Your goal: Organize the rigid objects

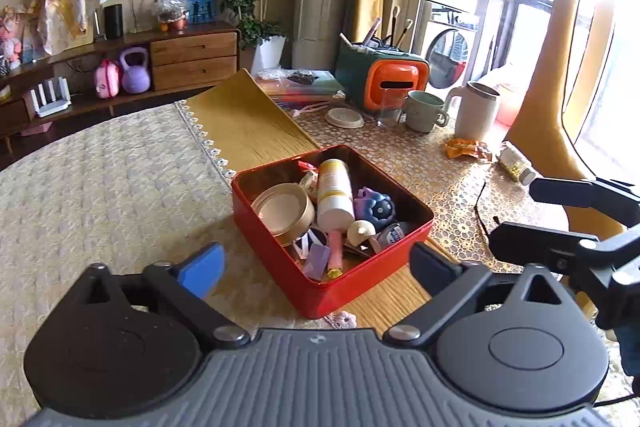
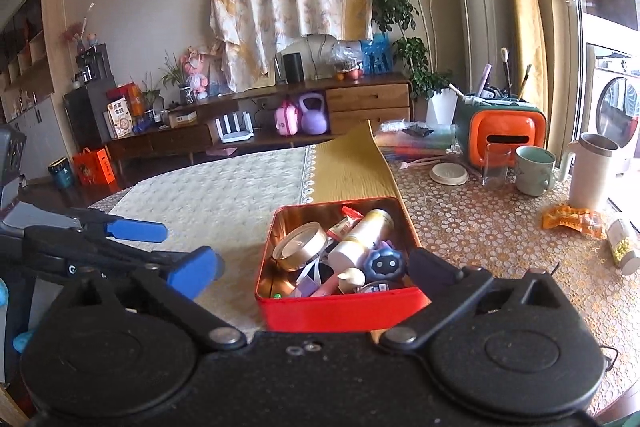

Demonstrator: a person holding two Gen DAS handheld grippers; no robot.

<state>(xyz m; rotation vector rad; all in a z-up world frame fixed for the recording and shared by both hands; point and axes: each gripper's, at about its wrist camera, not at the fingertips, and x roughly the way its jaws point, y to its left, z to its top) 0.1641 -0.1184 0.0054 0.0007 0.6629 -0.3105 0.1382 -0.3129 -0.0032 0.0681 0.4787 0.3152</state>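
Observation:
A red tin box [image 1: 280, 269] stands open on the table, straight ahead of both grippers. It holds a gold-rimmed round tin [image 1: 284, 211], a white bottle with a yellow label [image 1: 334, 193], a blue-purple round toy [image 1: 376, 207], a pink tube [image 1: 335, 253] and other small items. My left gripper [image 1: 318, 269] is open just short of the box's near corner, with nothing between its fingers. My right gripper [image 2: 314, 269] is open too, empty, in front of the box's near wall [image 2: 340, 311]. The right gripper [image 1: 516, 214] also shows at the right of the left wrist view.
Far right on the lace cloth: an orange-and-green organiser [image 2: 500, 135], a glass [image 2: 496, 165], a green mug [image 2: 534, 171], a white jug [image 2: 592, 171], a round lid [image 2: 449, 173], an orange wrapper [image 2: 572, 217] and a lying bottle of yellow beads [image 2: 622, 247]. A yellow mat [image 1: 244, 123] lies behind the box.

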